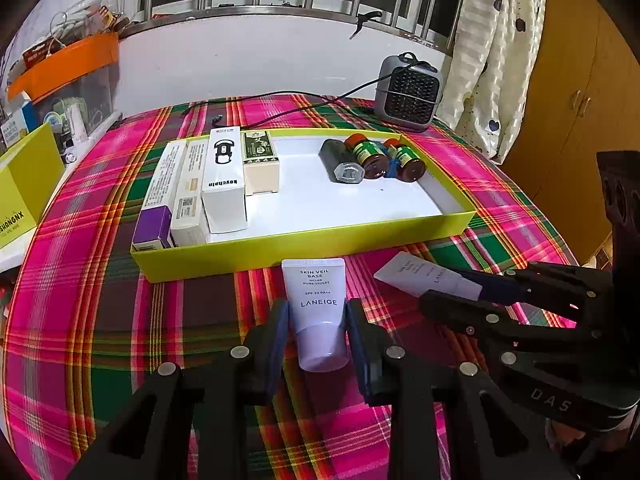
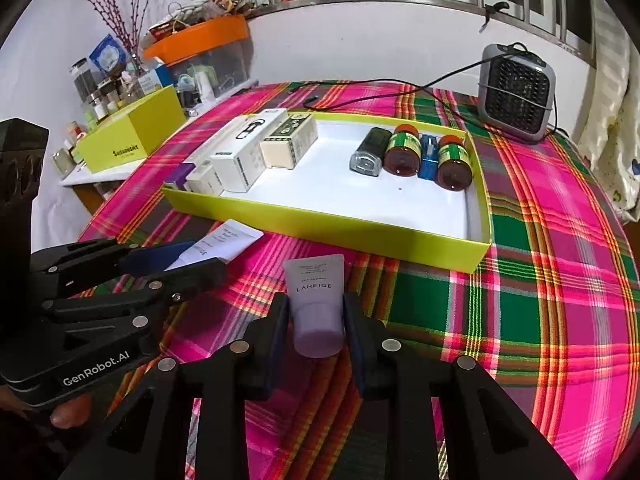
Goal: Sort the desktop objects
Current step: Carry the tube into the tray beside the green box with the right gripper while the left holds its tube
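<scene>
In the left wrist view my left gripper [image 1: 317, 308] is shut on a pale violet Laneige tube [image 1: 318, 332], cap end toward the camera, just in front of the yellow-green tray [image 1: 304, 248]. To its right my right gripper [image 1: 444, 286] is shut on a second white-violet tube [image 1: 420, 274]. The right wrist view shows that second tube [image 2: 316, 312] between my right gripper's [image 2: 316, 300] fingers, with my left gripper [image 2: 206, 258] and its tube [image 2: 230, 240] at the left. In the tray [image 2: 320, 224], several boxes [image 1: 224, 184] lie at the left and small bottles [image 1: 376, 158] at the right.
A plaid cloth [image 2: 540, 280] covers the round table. A small grey heater [image 1: 408, 96] with a black cord stands behind the tray. A yellow box [image 2: 128, 136] and cluttered shelves are off the table's left. The tray's white middle [image 1: 344, 200] is bare.
</scene>
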Available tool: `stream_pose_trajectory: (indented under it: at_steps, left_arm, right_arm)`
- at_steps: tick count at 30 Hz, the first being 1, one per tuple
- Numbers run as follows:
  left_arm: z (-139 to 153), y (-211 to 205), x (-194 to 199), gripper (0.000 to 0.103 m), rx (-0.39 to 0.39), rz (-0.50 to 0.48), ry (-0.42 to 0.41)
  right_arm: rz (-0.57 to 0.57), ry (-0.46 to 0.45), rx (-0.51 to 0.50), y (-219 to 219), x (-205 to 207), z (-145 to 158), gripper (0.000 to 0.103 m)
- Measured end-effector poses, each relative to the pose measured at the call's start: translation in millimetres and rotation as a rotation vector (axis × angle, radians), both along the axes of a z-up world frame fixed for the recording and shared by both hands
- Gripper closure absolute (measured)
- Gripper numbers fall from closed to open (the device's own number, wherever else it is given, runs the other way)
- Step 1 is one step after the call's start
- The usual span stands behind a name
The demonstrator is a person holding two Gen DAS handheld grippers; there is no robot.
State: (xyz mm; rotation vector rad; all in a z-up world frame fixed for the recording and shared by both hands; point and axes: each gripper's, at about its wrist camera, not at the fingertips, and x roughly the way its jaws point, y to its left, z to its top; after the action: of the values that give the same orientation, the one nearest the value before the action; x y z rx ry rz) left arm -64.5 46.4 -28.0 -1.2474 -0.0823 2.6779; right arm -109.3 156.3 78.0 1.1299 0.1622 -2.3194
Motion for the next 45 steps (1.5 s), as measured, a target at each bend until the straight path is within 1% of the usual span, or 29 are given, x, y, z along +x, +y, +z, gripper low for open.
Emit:
stream_pose_trajectory:
  at_steps: [7, 19, 26, 31, 36, 45]
  left_arm:
    - [5, -2, 3, 0.073, 0.009, 0.005, 0.009]
    - [18, -3, 9, 0.073, 0.027, -0.001, 0.046]
    - [28, -6, 8, 0.073, 0.05, 0.003, 0.075]
    - [35, -13, 4, 0.073, 0.063, 0.017, 0.093]
    - [37, -19, -1, 0.073, 0.068, 0.032, 0.101]
    - [40, -33, -11, 0.073, 0.088, 0.063, 0.11]
  right_arm:
    - [-0.009, 0.004, -0.004, 2, 3, 1, 0.074]
    - [-0.009, 0.041, -0.041, 3, 8, 18, 0.074]
    - [-0.024, 0.068, -0.085, 3, 5, 31, 0.074]
    - [-0.051, 0.075, -0.125, 2, -7, 37, 0.074]
    - [-0.078, 0.066, -0.152, -5, -26, 37, 0.074]
    - [-0.118, 0.045, -0.187, -28, -71, 34, 0.075]
